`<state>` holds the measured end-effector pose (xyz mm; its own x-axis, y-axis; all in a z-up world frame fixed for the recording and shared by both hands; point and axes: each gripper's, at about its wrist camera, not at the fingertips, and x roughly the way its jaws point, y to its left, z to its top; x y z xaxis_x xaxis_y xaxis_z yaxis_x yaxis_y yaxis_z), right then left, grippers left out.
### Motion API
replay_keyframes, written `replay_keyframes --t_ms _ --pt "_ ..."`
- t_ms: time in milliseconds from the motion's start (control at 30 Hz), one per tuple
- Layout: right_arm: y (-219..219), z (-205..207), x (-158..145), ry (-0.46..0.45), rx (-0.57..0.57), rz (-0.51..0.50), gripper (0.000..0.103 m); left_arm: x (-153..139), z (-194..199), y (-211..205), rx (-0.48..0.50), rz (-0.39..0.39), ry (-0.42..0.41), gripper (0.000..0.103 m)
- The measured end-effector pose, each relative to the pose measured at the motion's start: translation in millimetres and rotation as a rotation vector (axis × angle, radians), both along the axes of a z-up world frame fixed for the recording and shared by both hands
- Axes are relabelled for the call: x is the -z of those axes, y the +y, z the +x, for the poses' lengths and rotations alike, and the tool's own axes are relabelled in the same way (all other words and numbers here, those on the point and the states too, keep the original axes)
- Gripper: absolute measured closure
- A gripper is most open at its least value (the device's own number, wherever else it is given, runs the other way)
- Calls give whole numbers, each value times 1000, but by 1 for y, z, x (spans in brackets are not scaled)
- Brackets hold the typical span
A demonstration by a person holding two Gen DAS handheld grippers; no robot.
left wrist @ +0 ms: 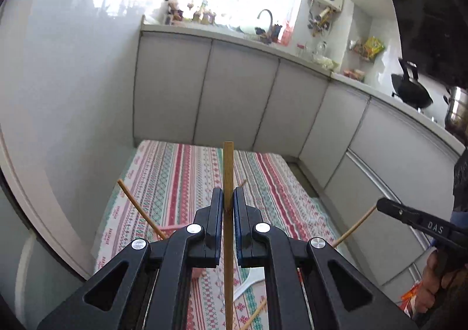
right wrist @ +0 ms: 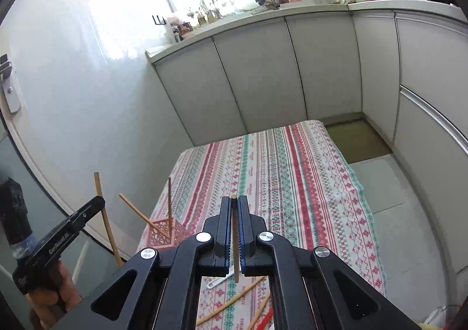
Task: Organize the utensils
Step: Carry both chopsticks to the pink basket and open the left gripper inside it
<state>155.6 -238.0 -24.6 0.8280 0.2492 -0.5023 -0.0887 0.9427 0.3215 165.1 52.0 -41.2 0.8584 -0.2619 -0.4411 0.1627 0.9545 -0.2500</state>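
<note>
My left gripper is shut on a wooden chopstick and holds it upright above the striped tablecloth. My right gripper is shut on another wooden chopstick, also above the cloth. A pink lattice utensil holder stands at the table's left edge with two chopsticks in it. Loose chopsticks and a white utensil lie on the cloth under the grippers. The left gripper also shows in the right wrist view, and the right gripper shows in the left wrist view.
White kitchen cabinets and a counter with a sink tap run along the back and right. A black wok and a steel pot sit at the right. A white wall lies left of the table.
</note>
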Motion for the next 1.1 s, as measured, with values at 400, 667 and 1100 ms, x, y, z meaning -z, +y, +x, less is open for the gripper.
replay_keyframes --t_ms 400,667,1100 --pt "20 19 -9 -35 -45 66 99 -9 34 28 -268 -23 -230 96" --pt "24 24 -6 -20 -61 77 99 15 57 16 -317 84 -324 96" --pt "24 19 -2 -19 -65 65 99 58 86 5 -220 95 -256 95"
